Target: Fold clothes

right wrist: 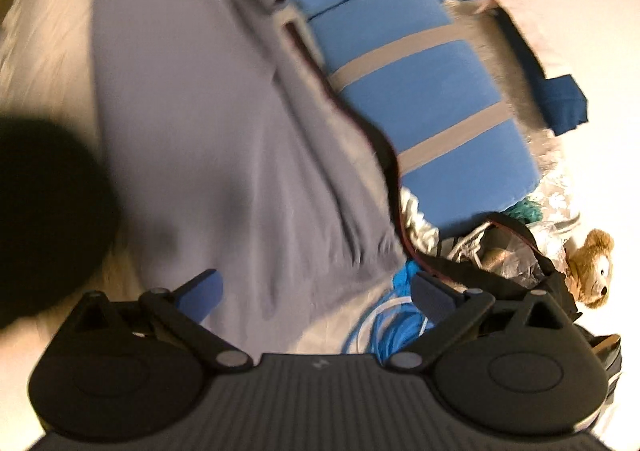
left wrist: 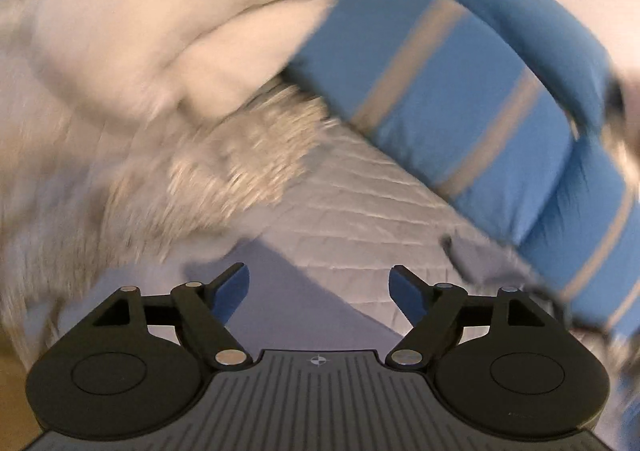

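A grey-lavender garment (right wrist: 208, 123) lies spread flat on the bed in the right wrist view, its far edge bunched against the pillows. One corner of this grey garment (left wrist: 288, 299) shows in the left wrist view. My left gripper (left wrist: 319, 293) hangs above that corner, open, with nothing between its blue-padded fingers (left wrist: 232, 293). My right gripper (right wrist: 316, 293) hovers over the garment's near edge, jaws spread wide and empty. Both views are blurred.
Blue pillows with grey stripes (right wrist: 420, 83) lie along the garment's far side, seen also as blue pillows (left wrist: 460, 103) in the left view. A fluffy cream blanket (left wrist: 168, 63) fills the left. A blue cable coil (right wrist: 396, 327), a dark bag (right wrist: 500, 271) and a teddy bear (right wrist: 592, 267) crowd the right.
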Action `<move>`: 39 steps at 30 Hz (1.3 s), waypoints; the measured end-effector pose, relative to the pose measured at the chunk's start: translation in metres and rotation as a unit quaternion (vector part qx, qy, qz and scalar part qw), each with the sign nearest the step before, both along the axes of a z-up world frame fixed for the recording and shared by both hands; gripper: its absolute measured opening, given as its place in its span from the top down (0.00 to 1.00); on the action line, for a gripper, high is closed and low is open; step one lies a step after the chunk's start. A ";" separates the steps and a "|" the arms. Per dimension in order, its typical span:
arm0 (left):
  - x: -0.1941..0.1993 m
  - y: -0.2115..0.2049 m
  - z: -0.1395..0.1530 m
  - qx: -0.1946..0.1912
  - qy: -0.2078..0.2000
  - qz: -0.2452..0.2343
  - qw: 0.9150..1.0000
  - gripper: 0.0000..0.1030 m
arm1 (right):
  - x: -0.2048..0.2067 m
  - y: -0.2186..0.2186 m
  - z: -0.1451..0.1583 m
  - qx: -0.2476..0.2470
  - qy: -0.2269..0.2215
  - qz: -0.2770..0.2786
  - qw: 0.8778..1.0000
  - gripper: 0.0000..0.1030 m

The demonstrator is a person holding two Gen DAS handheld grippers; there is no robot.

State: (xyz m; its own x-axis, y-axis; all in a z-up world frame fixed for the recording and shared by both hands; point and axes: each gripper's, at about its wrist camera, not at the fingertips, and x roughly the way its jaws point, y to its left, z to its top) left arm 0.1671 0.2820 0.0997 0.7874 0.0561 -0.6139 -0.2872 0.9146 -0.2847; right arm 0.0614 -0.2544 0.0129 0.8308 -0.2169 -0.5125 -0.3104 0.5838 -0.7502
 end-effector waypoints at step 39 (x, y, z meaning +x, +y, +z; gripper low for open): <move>0.075 -0.232 -0.040 -0.066 0.000 -0.135 0.989 0.20 | 0.313 0.199 0.003 0.367 0.058 -0.016 0.928 0.00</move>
State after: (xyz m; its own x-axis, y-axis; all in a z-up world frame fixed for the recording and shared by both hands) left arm 0.2417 0.0503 0.0594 0.7630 -0.2369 -0.6014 -0.0379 0.9124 -0.4075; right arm 0.3740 -0.0553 0.0158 0.7605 0.2022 -0.6171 -0.3379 0.9347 -0.1101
